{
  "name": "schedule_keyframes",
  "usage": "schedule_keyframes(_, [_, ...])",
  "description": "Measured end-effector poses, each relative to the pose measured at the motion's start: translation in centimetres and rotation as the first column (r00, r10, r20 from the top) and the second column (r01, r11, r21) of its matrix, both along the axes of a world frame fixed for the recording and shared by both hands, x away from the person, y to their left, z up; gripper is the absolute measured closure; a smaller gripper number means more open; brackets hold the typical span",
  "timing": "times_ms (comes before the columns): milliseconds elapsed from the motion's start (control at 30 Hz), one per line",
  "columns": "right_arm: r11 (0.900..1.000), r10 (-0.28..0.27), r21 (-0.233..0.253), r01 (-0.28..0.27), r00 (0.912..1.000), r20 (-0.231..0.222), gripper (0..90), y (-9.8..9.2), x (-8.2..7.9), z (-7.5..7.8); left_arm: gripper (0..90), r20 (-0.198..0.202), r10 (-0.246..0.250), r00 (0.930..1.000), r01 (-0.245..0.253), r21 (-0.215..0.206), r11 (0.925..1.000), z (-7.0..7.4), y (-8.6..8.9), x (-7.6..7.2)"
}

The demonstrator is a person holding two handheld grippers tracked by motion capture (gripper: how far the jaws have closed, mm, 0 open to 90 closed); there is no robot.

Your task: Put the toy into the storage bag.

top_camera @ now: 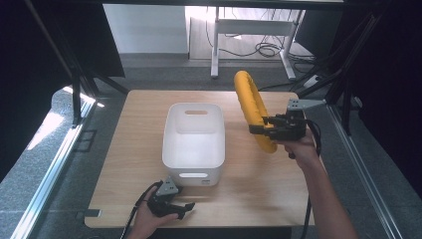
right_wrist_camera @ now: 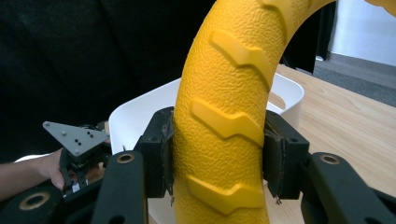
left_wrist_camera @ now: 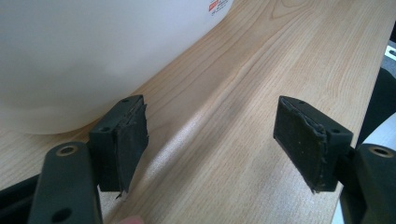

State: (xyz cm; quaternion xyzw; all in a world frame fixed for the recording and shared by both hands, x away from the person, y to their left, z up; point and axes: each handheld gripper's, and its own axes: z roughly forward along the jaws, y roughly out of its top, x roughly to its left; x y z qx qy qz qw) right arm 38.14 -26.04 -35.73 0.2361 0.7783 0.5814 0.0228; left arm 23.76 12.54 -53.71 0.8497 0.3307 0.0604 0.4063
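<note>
1. A wooden bench (top_camera: 249,174) carries a white plastic tub (top_camera: 194,149) near its middle.
2. The right gripper (top_camera: 260,125) is held above the bench, to the right of the tub, with a person's hand around its handle.
3. Its fingers (right_wrist_camera: 159,154) pinch a yellow ring (top_camera: 254,109) with a raised tread pattern, one pad on each side of the band.
4. The ring stands nearly upright in the air, clear of the bench, its top leaning toward the far edge.
5. The left gripper (top_camera: 185,208) rests low at the near edge, just in front of the tub.
6. Its fingers (left_wrist_camera: 123,140) are spread wide with only bare wood between them.
</note>
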Motion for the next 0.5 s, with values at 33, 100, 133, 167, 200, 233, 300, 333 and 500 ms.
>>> schedule_keyframes(33, [1.0, 0.002, 0.001, -0.002, 1.0, 0.006, 51.6, 0.2, -0.1, 0.2, 26.1, 0.0, 0.0, 1.0, 0.0, 0.0, 1.0, 0.0, 0.0, 0.0])
schedule_keyframes(100, [1.0, 0.006, 0.008, -0.006, 0.9999, 0.014, 51.6, 0.3, -0.3, 0.4, 26.2, 0.0, -0.001, 1.0, 0.001, 0.002, 1.0, 0.0, 0.0, 0.0])
schedule_keyframes(133, [1.0, 0.006, 0.008, -0.006, 0.9999, 0.014, 51.6, 0.3, -0.3, 0.4, 26.1, 0.0, -0.001, 1.0, 0.001, 0.002, 1.0, 0.0, 0.0, 0.0])
schedule_keyframes(167, [1.0, 0.007, 0.012, -0.007, 0.9998, 0.017, 51.6, 0.4, -0.3, 0.5, 26.1, 0.0, -0.001, 1.0, 0.001, 0.002, 1.0, 0.0, 0.0, 0.0])
schedule_keyframes(200, [1.0, 0.008, 0.013, -0.009, 0.9998, 0.021, 51.6, 0.5, -0.4, 0.5, 26.1, 0.0, -0.001, 1.0, 0.001, 0.001, 1.0, 0.0, 0.0, 0.0])
schedule_keyframes(233, [1.0, 0.01, 0.013, -0.01, 0.9997, 0.023, 51.6, 0.6, -0.4, 0.6, 26.2, 0.0, 0.0, 1.0, 0.0, -0.001, 1.0, 0.0, 0.0, 0.0])
schedule_keyframes(300, [1.0, 0.014, 0.016, -0.014, 0.9996, 0.025, 51.6, 0.8, -0.5, 0.7, 26.1, 0.001, 0.0, 1.0, 0.0, 0.0, 1.0, 0.0, 0.0, 0.0])
schedule_keyframes(333, [1.0, 0.016, 0.017, -0.017, 0.9996, 0.025, 51.6, 0.9, -0.5, 0.7, 26.2, 0.0, -0.001, 1.0, 0.001, 0.001, 1.0, 0.0, 0.0, 0.0])
schedule_keyframes(500, [0.999, 0.027, 0.027, -0.028, 0.9992, 0.03, 51.6, 1.3, -0.9, 1.0, 26.1, -0.002, -0.005, 1.0, 0.005, 0.002, 1.0, 0.0, -0.1, 0.0])
